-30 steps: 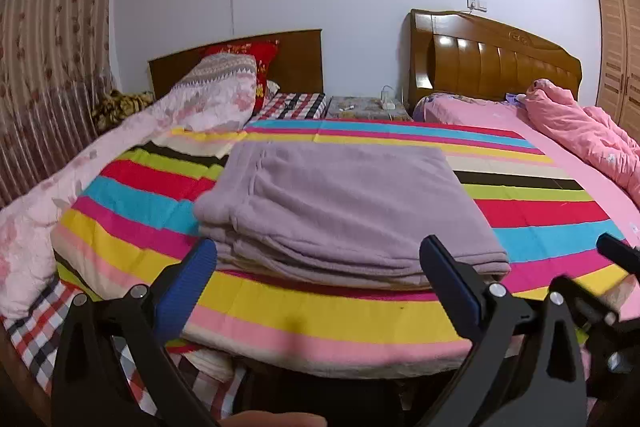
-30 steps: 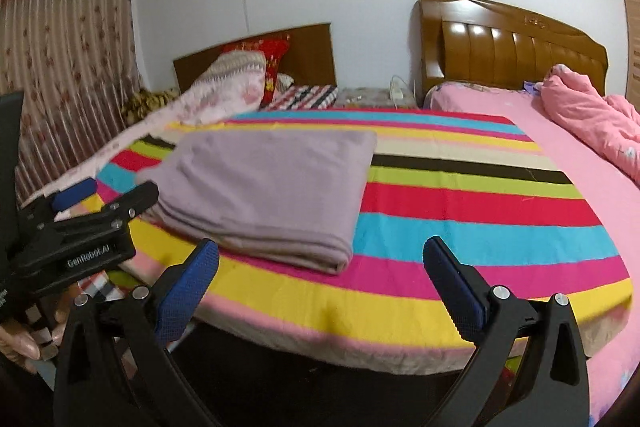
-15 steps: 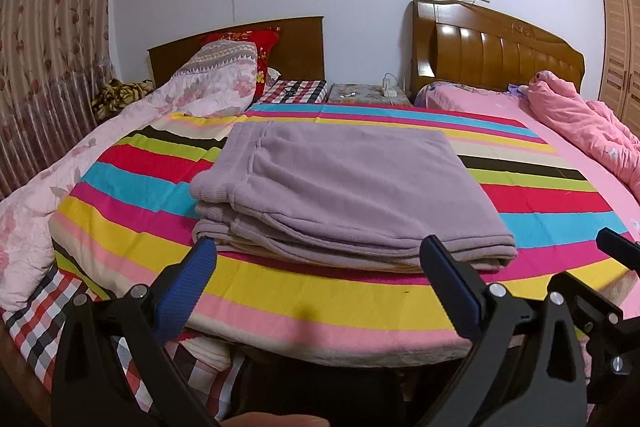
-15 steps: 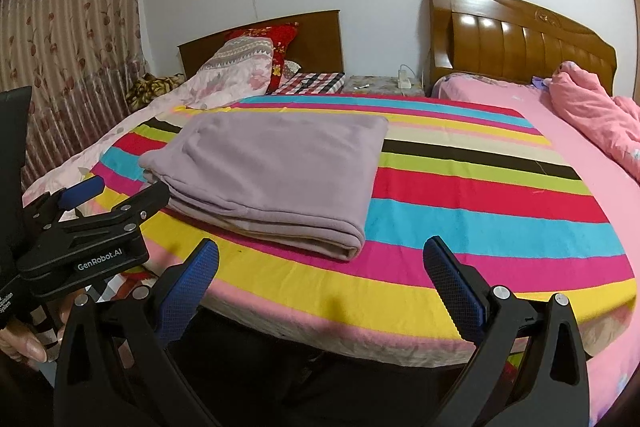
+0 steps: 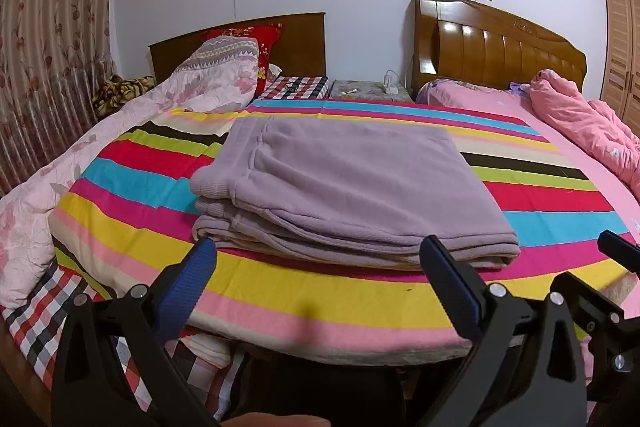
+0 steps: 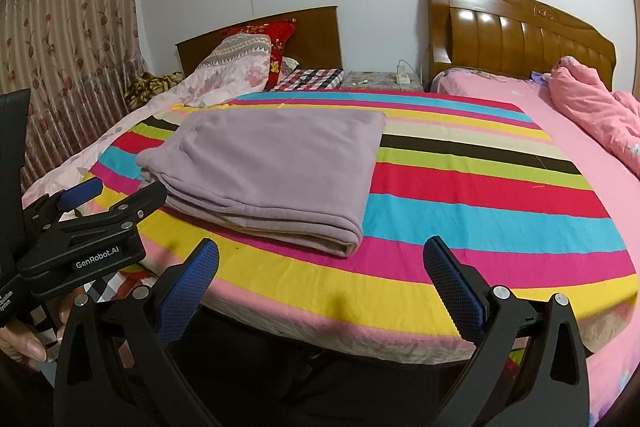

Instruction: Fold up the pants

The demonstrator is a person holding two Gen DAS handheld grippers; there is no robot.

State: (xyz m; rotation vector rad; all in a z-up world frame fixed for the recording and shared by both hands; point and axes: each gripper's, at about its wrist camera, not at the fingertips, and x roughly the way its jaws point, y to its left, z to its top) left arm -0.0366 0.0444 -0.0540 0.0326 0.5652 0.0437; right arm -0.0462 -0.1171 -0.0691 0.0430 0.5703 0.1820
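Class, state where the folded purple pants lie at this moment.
In both wrist views the folded purple pants lie flat on the striped blanket, toward its left side near the floral quilt, untouched by either tongs.

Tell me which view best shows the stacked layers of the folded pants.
The left wrist view: the purple pants lie centred, their layered near edge facing the camera. The right wrist view shows them off to the left, mostly their top and one corner.

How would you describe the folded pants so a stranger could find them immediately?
Find the striped rainbow sheet spread over the beds. The pants lie folded on its left half. They are the only plain mauve fleece there, unlike the pink quilt on the right.
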